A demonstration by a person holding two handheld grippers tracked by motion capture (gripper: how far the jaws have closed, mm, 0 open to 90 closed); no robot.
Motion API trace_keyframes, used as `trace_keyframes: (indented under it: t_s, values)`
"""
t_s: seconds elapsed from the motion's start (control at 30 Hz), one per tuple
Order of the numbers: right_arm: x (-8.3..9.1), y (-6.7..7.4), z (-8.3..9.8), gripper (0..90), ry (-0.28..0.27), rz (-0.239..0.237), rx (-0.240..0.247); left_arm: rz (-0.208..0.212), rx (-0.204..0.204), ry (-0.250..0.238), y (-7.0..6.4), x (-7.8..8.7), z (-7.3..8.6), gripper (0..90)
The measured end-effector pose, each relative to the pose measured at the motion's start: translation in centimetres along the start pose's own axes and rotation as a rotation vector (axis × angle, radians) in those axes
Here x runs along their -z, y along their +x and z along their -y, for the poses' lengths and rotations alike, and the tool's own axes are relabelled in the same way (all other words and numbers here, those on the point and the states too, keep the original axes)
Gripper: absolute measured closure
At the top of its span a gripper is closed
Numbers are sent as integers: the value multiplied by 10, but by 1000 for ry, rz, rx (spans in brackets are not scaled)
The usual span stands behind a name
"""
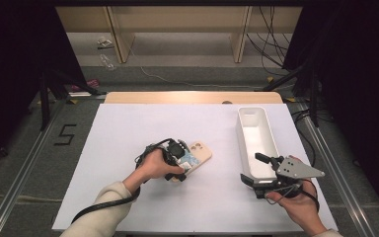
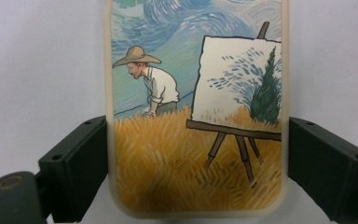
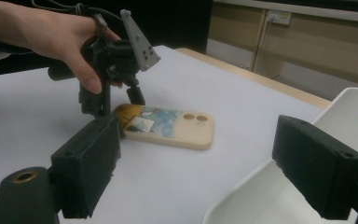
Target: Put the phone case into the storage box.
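A phone case (image 1: 197, 157) with a painted picture on its back is lying flat on the white table (image 1: 128, 133), a little left of the middle of the high view. The left gripper (image 1: 180, 163) is held down over the near end of the case. In the left gripper view, the case (image 2: 196, 116) is seen between the two black jaws. The jaws sit right at its two long edges, so the case is framed for a grab. It cannot be told for sure if the pads are pressing yet; a thin gap seems to be left at the right edge.

At the lower right of the high view, the right gripper (image 1: 259, 170) is held at the near end of a long white bin (image 1: 249, 118). Its jaws are kept wide apart with nothing between them. The bin is probably where the case is meant to go, so it is kept close by.
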State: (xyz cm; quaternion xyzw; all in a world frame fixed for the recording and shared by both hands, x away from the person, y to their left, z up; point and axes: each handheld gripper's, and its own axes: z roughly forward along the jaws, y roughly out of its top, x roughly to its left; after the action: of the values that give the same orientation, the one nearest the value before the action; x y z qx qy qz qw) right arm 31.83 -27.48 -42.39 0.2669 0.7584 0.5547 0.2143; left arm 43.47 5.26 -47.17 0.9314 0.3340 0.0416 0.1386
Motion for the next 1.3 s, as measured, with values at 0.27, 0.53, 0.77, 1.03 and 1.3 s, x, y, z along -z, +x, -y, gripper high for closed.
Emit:
trace_keyframes:
  t_s: [0.27, 0.53, 0.77, 1.03, 1.3]
  values:
    - [1, 0, 0, 158, -4, 2, 0, -4, 9, -2, -1, 0, 1, 110]
    - [1, -2, 0, 159, -7, 8, -10, -6, 16, -18, -1, 1, 3, 114]
    - [2, -2, 0, 159, -12, 11, -13, -4, 10, -26, -3, 3, 5, 116]
    - [1, -2, 0, 158, -12, 12, -15, -6, 6, -44, -5, 10, 7, 117]
    - [1, -3, 0, 158, -14, 18, -21, -14, 18, -95, -5, 19, 9, 118]
